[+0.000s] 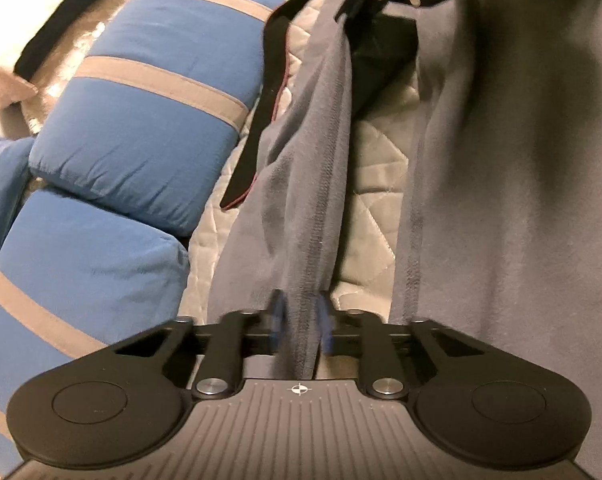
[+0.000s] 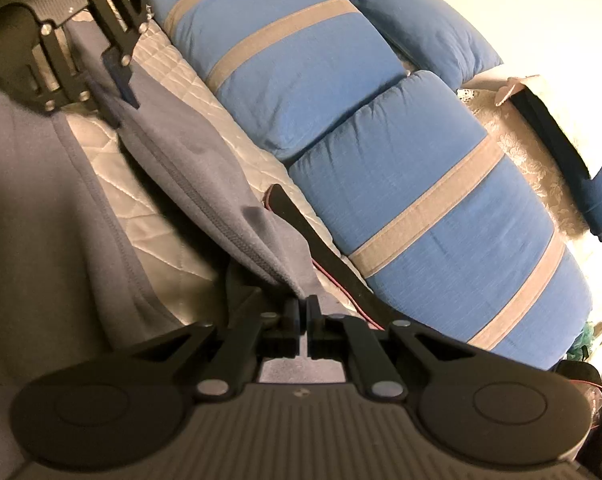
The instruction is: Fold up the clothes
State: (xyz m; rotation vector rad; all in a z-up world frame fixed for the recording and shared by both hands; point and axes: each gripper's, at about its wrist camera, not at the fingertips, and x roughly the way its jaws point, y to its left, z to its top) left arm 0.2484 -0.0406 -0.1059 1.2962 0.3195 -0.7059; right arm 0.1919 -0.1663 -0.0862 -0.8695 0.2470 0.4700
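Left gripper (image 1: pixel 301 320) clamped on one end of a grey garment (image 1: pixel 309 168), right gripper (image 2: pixel 303 314) clamped on the other end; cloth stretched between them over the quilted bed (image 1: pixel 375 152), blue striped pillows (image 1: pixel 149 92) along the bed's edge, black strap (image 2: pixel 325 256) beside them.

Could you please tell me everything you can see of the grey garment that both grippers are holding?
The grey garment looks like soft fleece or jersey with a darker stitched seam along it. A narrow part is stretched taut and lifted between the left gripper and the right gripper, both shut on it. A wider part hangs or lies beside it over the pale quilted cover. What kind of garment it is cannot be told.
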